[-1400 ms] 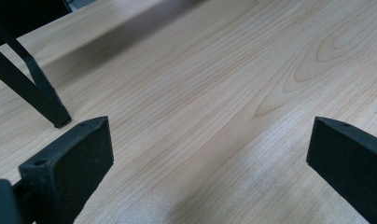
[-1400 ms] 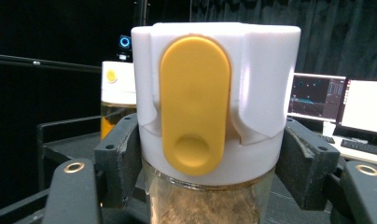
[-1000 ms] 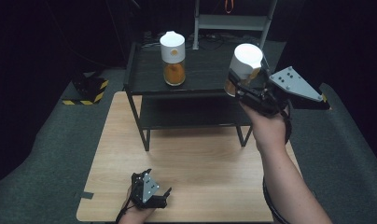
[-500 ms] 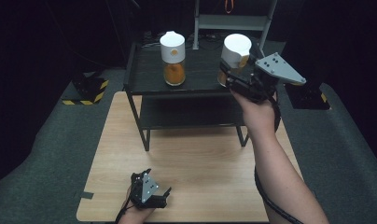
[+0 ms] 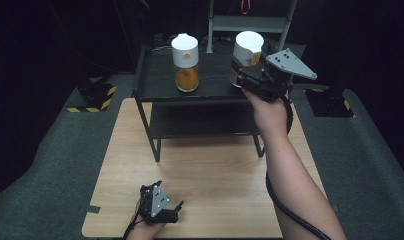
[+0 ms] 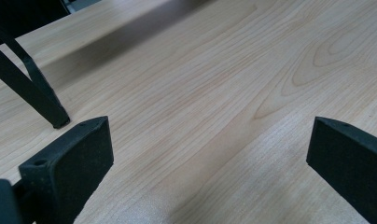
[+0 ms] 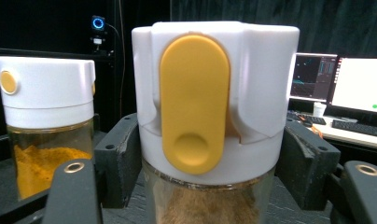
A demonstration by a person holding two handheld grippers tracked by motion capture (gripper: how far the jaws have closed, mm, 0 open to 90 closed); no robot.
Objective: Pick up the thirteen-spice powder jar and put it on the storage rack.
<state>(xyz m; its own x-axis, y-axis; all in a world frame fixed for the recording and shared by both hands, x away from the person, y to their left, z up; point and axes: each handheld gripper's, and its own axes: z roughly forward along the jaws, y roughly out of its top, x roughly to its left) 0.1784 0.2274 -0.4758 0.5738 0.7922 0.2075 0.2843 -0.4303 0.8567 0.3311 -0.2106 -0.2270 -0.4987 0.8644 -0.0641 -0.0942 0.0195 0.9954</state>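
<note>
Gripping a white-lidded jar (image 5: 247, 55), the right tongs (image 5: 245, 75) hold it over the black shelf's (image 5: 210, 90) top tier, near a second jar (image 5: 185, 62). Placement underway; next: lower squarely, release. Left tongs (image 5: 176, 210) rest spread on the table (image 5: 215, 175).

So there's a light wooden table (image 5: 210, 180) on grey carpet (image 5: 50, 165), and standing on it is a black two-level shelf (image 5: 160, 90) on thin legs. On the top deck sits a glass jar (image 5: 185, 62) with a white lid and orange powder in it, upright, left of centre. A black-and-yellow striped block (image 5: 92, 97) lies on the floor off to the left. Way in the back there's a desk with two lit monitors (image 7: 338, 84) and a keyboard (image 7: 357, 126), plus a webcam (image 7: 97, 24) glowing blue.
</note>
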